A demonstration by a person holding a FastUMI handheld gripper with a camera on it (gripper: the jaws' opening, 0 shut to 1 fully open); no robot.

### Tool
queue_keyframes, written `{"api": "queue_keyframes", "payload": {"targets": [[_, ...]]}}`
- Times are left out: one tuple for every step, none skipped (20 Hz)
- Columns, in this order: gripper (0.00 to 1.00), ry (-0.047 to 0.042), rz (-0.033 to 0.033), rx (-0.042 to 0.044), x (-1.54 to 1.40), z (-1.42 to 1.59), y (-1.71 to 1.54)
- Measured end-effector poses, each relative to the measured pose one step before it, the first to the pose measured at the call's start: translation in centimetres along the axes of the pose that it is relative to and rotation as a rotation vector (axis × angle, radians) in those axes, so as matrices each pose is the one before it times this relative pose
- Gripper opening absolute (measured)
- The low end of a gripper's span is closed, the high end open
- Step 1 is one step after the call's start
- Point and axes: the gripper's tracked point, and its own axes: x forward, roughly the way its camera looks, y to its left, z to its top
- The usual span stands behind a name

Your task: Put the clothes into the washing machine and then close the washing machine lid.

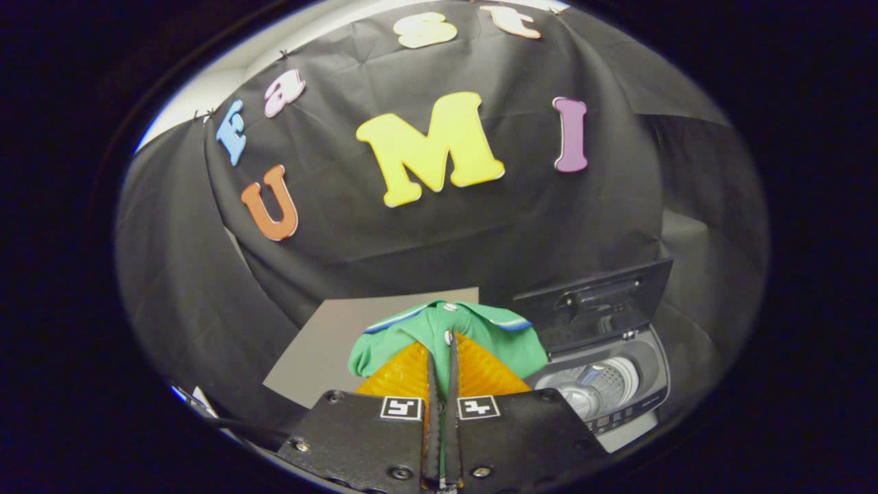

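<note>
1. Claw (442, 357) pinched together on the green shirt (449, 333); both fingers press a fold of cloth between them. The garment bunches right at the tips and drapes ahead of them.
2. Likely held high so the hem clears the washing machine (603, 391), which sits ahead and to the claw's right, lower down.
3. Lid (593, 302) stands upright behind the open drum (590, 387), leaving the mouth free for a drop.
4. Shirt: bright green polo, collar edged blue and white, pale buttons on the placket. Soft, limp; will sag.
5. Grey mat (322, 346) lies ahead, claw's left.
</note>
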Motion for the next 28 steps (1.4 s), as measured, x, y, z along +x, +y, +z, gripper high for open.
{"api": "queue_keyframes", "payload": {"targets": [[0.06,-0.02547,-0.00917,-0.01322,-1.061,1.098,-1.374],[0.06,-0.02396,-0.00188,-0.01533,-0.729,0.941,-1.105],[0.06,-0.02362,-0.00554,-0.01583,-0.634,0.777,-1.028],[0.06,-0.01946,-0.00197,-0.01926,-0.453,0.855,-0.978],[0.06,-0.02269,0.00776,-0.01670,-0.636,0.814,-1.012],[0.06,-0.01417,0.00417,-0.01104,-0.422,0.796,-0.928],[0.06,-0.01356,-0.01247,-0.01444,-0.374,0.445,-1.422],[0.06,-0.00737,-0.00747,-0.00669,-0.145,0.460,-1.419],[0.06,-0.00275,-0.00413,0.00248,-0.279,0.110,-1.268],[0.06,0.00121,-0.00587,0.01010,-0.062,0.123,-1.255],[0.06,0.00243,-0.00510,0.00708,-0.130,0.060,-1.172],[0.06,0.00551,-0.00865,0.00132,0.219,-0.172,-1.065],[0.06,0.00858,-0.00275,-0.00027,0.287,-0.324,-0.950],[0.06,0.01141,-0.00170,-0.00258,0.365,-0.455,-0.784],[0.06,0.01285,-0.00113,-0.00214,0.460,-0.748,-0.659],[0.06,0.01367,-0.00592,-0.00284,0.566,-0.677,-0.599],[0.06,0.01409,-0.00522,-0.00128,0.617,-0.827,-0.671],[0.06,0.01641,0.00074,0.00015,0.667,-0.878,-0.339],[0.06,0.02247,0.00322,0.00072,0.770,-0.935,-0.307],[0.06,0.01869,0.00474,0.00120,0.582,-0.851,-0.292],[0.06,0.02378,0.00549,0.00248,0.698,-1.152,-0.398],[0.06,0.02094,0.00416,0.00379,0.665,-0.992,-0.316],[0.06,0.01953,0.00336,0.00435,0.778,-0.826,-0.391],[0.06,0.01898,0.00261,0.00615,0.790,-0.924,-0.423],[0.06,0.01881,0.00220,0.00687,0.967,-0.809,-0.486],[0.06,0.01960,0.00017,0.00510,0.780,-0.913,-0.508],[0.06,0.01919,-0.00055,0.01189,0.946,-0.715,-0.617],[0.06,0.02236,0.00136,0.01451,0.785,-0.812,-0.540]]}}
